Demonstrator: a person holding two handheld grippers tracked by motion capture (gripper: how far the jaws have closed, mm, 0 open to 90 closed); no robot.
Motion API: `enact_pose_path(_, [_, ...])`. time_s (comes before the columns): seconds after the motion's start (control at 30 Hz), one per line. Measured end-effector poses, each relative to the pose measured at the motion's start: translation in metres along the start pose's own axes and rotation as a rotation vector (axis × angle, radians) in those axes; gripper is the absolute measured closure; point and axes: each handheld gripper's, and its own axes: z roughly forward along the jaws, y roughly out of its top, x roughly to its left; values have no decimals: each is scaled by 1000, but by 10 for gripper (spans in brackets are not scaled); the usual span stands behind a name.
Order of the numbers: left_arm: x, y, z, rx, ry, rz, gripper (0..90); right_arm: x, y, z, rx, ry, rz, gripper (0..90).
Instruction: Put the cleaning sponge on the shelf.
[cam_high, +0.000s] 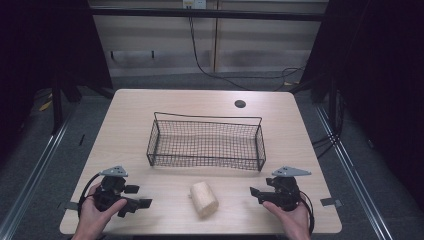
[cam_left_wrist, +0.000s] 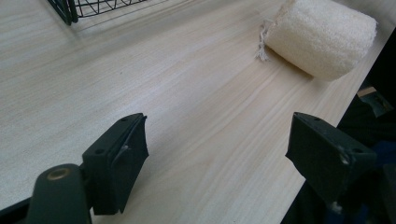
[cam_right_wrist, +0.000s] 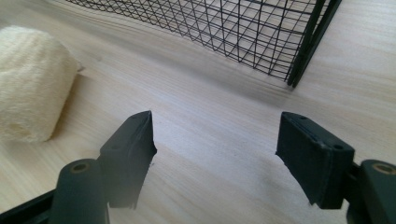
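A cream, fuzzy roll (cam_high: 204, 198) lies on its side near the table's front edge, between my two hands. It shows at the top right of the left gripper view (cam_left_wrist: 322, 36) and at the far left of the right gripper view (cam_right_wrist: 29, 102). A black wire basket (cam_high: 206, 142) stands empty in the middle of the table. My left gripper (cam_high: 139, 196) rests at the front left, jaws wide apart and empty (cam_left_wrist: 217, 154). My right gripper (cam_high: 255, 194) rests at the front right, also open and empty (cam_right_wrist: 215, 149), pointing towards the roll.
The light wooden table (cam_high: 150, 112) has a round cable hole (cam_high: 240, 104) at the back right. The basket's corner (cam_right_wrist: 303, 51) rises just ahead of the right gripper. Dark curtains and cables lie beyond the table. The front edge runs close under both hands.
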Motion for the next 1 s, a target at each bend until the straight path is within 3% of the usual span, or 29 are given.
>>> enact_pose_path(0.03, [0, 0, 0, 0, 0, -1, 198, -1, 1, -1, 2, 26, 7, 276])
enact_pose_path(0.17, [-1, 0, 0, 3, 1, 2, 198, -2, 2, -4, 2, 43, 21, 277])
enact_pose_path(0.3, [0, 0, 0, -1, -2, -2, 198, -2, 6, -5, 42, 67, 33, 294])
enact_pose_path(0.47, [0, 0, 0, -1, -2, -2, 198, 4, 12, -6, 68, 92, 6, 327])
enact_pose_path(0.67, [0, 0, 0, 0, -4, -2, 198, 7, 15, -7, 73, 131, 12, 361])
enact_pose_path(0.9, [0, 0, 0, -1, -4, -2, 198, 12, 23, -9, 156, 180, 44, 375])
enact_pose_path(1.0, [0, 0, -1, 0, -2, -5, 198, 11, 25, -9, 162, 192, 48, 375])
